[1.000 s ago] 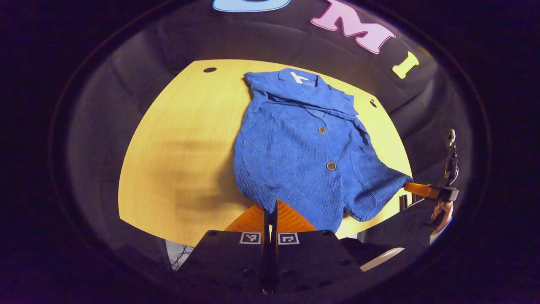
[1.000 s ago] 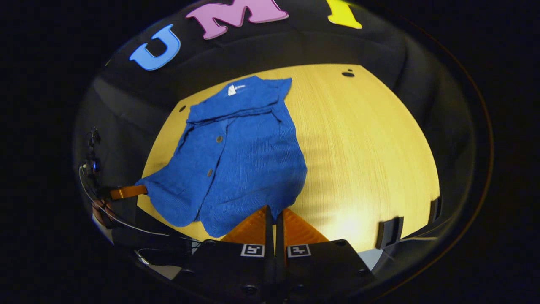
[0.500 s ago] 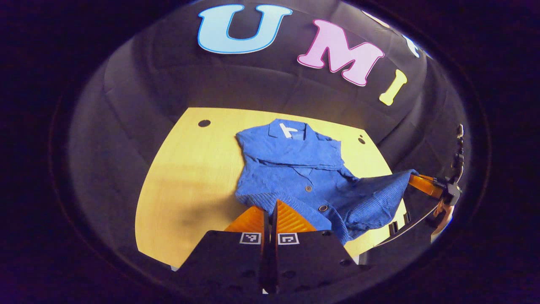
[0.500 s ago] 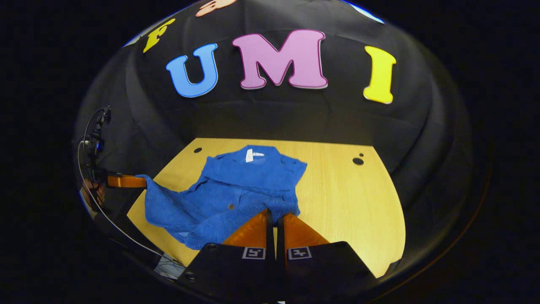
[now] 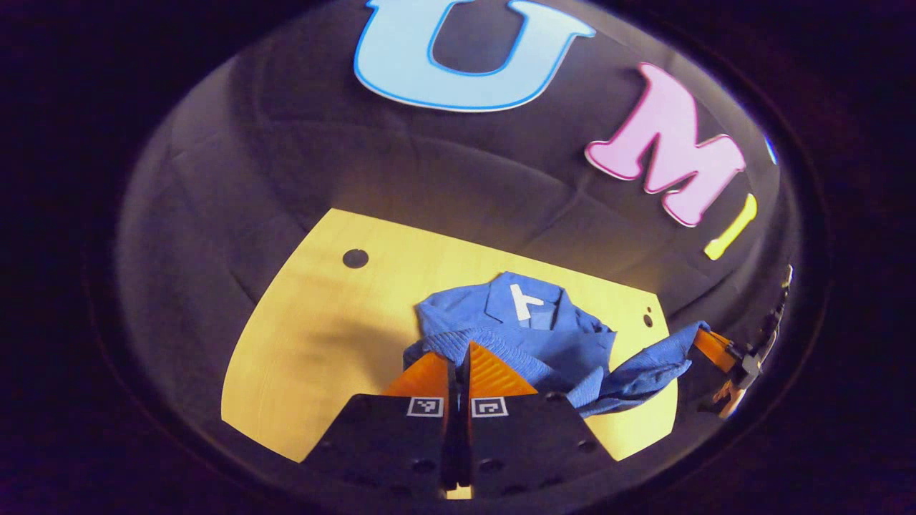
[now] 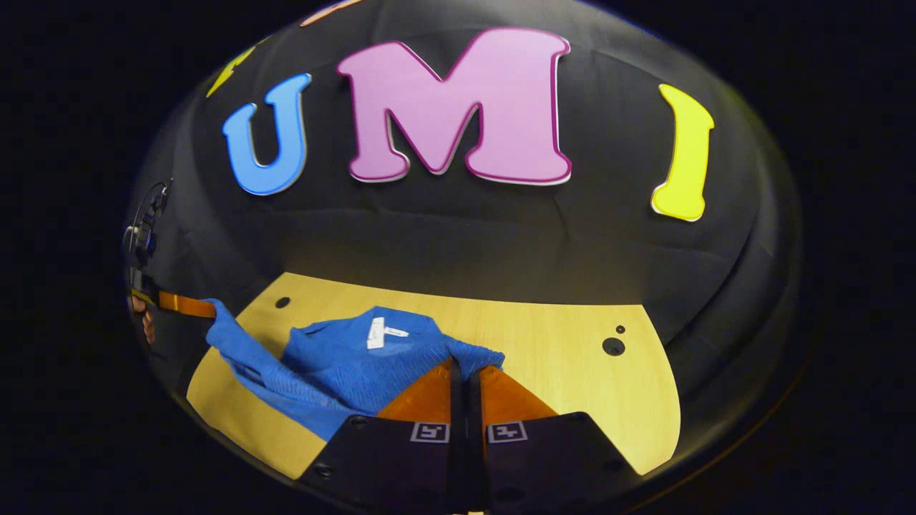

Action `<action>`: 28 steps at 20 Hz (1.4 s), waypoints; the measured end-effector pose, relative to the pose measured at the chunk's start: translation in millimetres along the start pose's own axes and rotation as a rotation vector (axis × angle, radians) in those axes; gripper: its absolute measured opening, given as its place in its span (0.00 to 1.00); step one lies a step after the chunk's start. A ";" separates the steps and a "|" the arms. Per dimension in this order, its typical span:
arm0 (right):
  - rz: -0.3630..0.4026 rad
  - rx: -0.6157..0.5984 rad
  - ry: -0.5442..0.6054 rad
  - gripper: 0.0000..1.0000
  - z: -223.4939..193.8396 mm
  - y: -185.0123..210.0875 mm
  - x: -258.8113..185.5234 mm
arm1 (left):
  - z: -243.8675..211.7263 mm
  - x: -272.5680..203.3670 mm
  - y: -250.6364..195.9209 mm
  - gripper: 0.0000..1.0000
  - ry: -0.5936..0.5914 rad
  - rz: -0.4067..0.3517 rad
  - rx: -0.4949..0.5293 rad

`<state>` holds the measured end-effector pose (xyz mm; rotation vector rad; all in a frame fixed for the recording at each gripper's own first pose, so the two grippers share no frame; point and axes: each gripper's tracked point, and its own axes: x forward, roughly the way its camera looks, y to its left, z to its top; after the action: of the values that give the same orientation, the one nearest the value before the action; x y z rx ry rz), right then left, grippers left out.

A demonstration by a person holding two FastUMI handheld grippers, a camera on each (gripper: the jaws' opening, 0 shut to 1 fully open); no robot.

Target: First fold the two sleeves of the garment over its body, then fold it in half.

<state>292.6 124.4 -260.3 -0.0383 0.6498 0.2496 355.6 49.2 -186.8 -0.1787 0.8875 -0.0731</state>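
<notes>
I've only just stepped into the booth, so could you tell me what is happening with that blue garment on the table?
A person is folding the blue garment on the yellow table with a gripper in each hand. The left gripper and the right gripper are each shut on a hem corner, holding the bottom edge raised and close to the collar end. This looks like the fold in half under way; the hem is not yet laid down.
</notes>
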 end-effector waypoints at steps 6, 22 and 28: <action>-0.022 0.030 0.138 0.05 -15.1 -16.7 118.7 | 38.9 108.8 14.4 0.00 0.079 0.115 0.028; 0.051 0.061 0.122 0.98 -12.6 -8.5 129.2 | 64.2 91.2 -34.5 0.81 -0.118 0.173 0.164; 0.040 -0.038 -0.022 0.98 29.3 -7.1 67.8 | 47.8 35.1 -70.7 0.81 -0.247 0.179 0.274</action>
<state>363.8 135.6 -278.1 -0.0590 0.6248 0.3006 415.6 -19.1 -171.0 0.1452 0.6360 -0.0046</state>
